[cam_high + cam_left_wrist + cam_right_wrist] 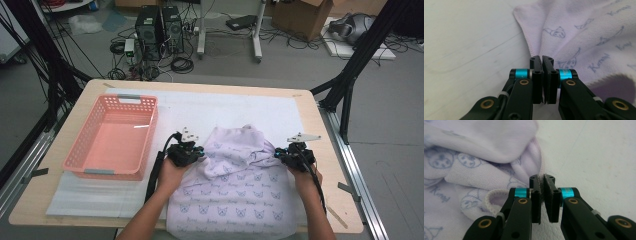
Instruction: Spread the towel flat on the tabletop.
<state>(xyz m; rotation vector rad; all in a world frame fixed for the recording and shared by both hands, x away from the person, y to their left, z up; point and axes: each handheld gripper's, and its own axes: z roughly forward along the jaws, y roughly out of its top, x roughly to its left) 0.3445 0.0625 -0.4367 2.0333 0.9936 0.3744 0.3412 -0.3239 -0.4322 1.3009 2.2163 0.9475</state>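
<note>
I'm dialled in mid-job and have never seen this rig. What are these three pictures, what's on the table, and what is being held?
There is no robot arm: a person holds a two-jaw claw in each hand. The high view looks down on the table from above the person's side. The other two pictures come from cameras riding on each claw, looking along its black jaws.

On the table lies a white mat, a pink basket on the left with nothing in it, and a lilac cloth printed with small cartoon faces.

The left claw is at the cloth's left edge; its jaws are shut with the hem running in between them. The right claw is at the right edge, shut on a thin bit of the cloth's hem. So both sides of the cloth appear to be pinched.
</note>
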